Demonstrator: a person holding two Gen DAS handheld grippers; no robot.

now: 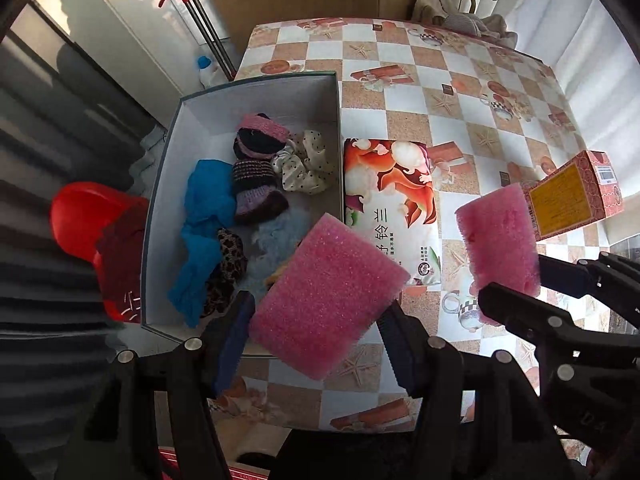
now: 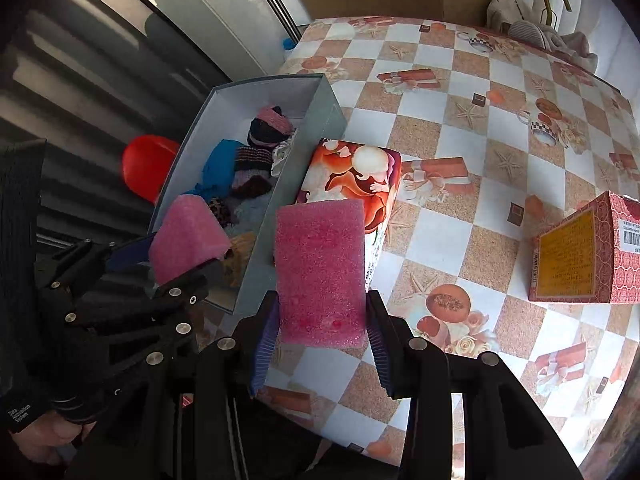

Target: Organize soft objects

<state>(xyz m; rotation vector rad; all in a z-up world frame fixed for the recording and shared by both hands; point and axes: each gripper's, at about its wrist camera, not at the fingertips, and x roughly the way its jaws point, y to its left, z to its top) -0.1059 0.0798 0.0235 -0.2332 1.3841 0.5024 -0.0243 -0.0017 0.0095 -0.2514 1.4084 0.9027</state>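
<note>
My left gripper is shut on a pink foam sponge and holds it above the near right corner of a grey open box. The box holds several soft items: a blue cloth, knitted purple and black pieces, a dotted scrunchie. My right gripper is shut on a second pink sponge, held above the table beside the box. In the right wrist view the left gripper's sponge shows over the box. In the left wrist view the right gripper's sponge shows at the right.
A tissue pack with an orange fish print lies against the box's right side. A red carton stands at the right on the checkered tablecloth. A red stool is left of the table. Clothes lie at the far edge.
</note>
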